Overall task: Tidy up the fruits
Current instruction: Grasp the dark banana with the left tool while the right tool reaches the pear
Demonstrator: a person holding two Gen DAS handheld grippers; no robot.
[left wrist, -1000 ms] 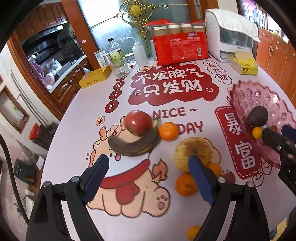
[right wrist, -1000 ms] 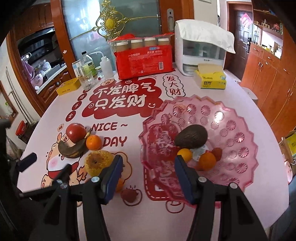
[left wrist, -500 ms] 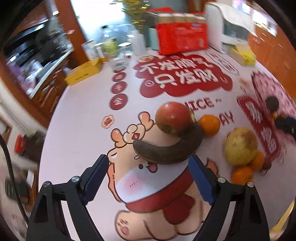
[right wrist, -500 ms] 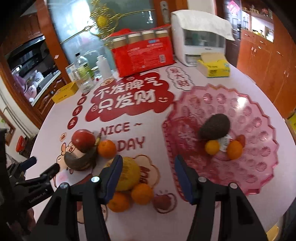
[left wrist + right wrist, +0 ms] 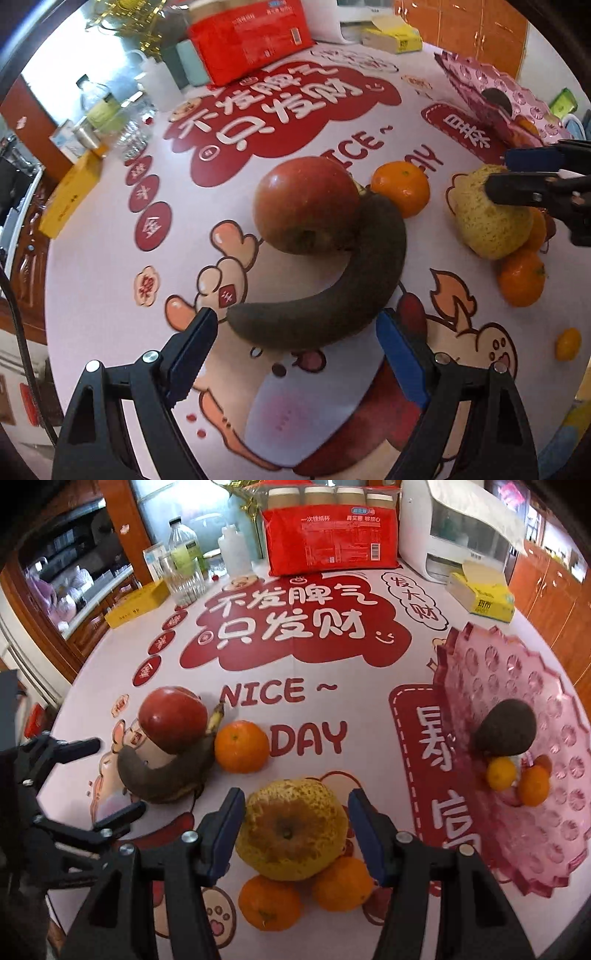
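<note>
Two pairs of tongs are lined up on separate fruits on a printed worktop [image 5: 369, 672], with the pink fruit plate [image 5: 491, 679] serving as the collecting point. The right tongs [image 5: 295, 814] are spread wide on either side of a large yellow citrus [image 5: 290, 827], nothing yet gripped; the fruit sits between the blue pads, apparently so that it can be closed on and carried to the plate beside it. The citrus is propped against two small oranges [image 5: 269, 902] on its side away from the plate's far rim, which may roll once it is lifted.

Farther from the plate, beyond a lone orange [image 5: 242, 746], a blackened banana [image 5: 332, 295] is curled around a red apple [image 5: 306, 206], the two touching. The left tongs [image 5: 295, 326] are held open and empty, the banana's lower curve lying between the tips, a placement that suggests the banana is the next pick on that side. A tiny kumquat [image 5: 568, 344] lies alone near the worktop edge.

On the plate, an avocado [image 5: 506, 727] is already resting with a few small oranges against it, so part of the sorting is judged done; most of the fruit is still off the plate. A red pack of paper cups [image 5: 332, 535] and a tissue box [image 5: 480, 594] stand well behind the plate.
</note>
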